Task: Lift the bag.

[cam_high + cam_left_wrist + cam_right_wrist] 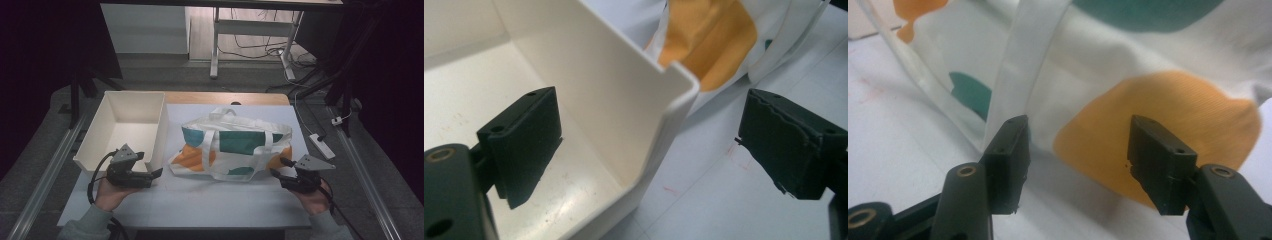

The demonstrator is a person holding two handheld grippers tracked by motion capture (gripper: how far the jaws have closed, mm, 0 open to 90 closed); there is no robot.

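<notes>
With both sets of jaws spread and gripping nothing, the left gripper (159, 172) straddles the near right corner wall of the open white rectangular plastic bin (161, 131) while the right gripper (278, 167) closes in on the near right corner of the white fabric tote bag with teal and orange patches (235, 145), so the approach step appears in hand, and the next move likely calls for clamping that cloth edge.

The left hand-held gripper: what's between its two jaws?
The box's near corner wall sits between the open jaws of the left hand-held gripper, seen in its own view.

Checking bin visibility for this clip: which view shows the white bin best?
The high view: the whole white bin shows, open and beside the tote bag. The left gripper view catches just one near corner between the open jaws.
</notes>
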